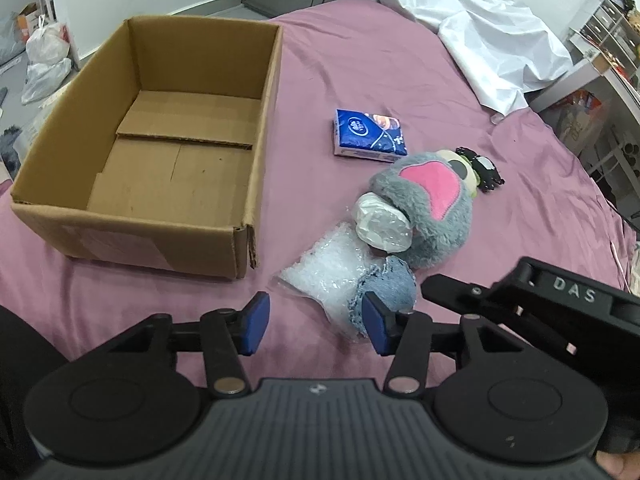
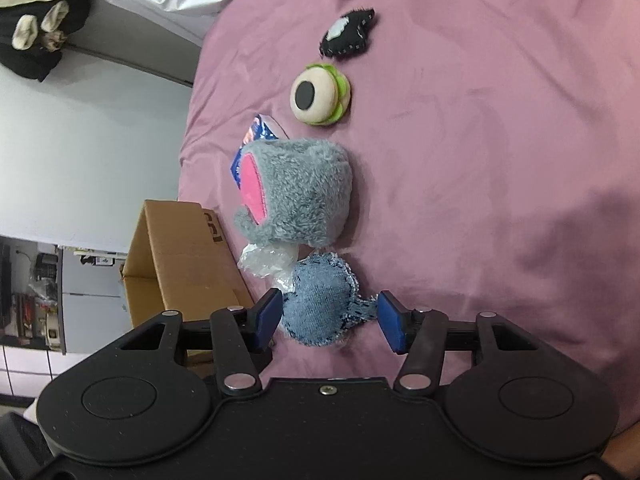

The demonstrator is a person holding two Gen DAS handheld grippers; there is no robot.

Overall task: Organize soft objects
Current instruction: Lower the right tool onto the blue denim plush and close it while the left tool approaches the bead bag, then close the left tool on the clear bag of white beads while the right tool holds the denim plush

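Both grippers are open, gripping nothing. The right gripper (image 2: pixel 326 322) straddles the denim pouch (image 2: pixel 320 304); the left gripper (image 1: pixel 316 318) hovers over the clear bag (image 1: pixel 324 276). Close squarely on each, then carry toward the cardboard box (image 1: pixel 160 240) at ten o'clock.

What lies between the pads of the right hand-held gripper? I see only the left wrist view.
Observer: The denim piece lies between the open pads of the right hand-held gripper.
Operator: Does the eye toy touch the grey plush?
Observer: No, the eye toy lies apart from the grey plush.
Operator: And the black patch?
Observer: The black patch lies apart too, beyond the eye toy.
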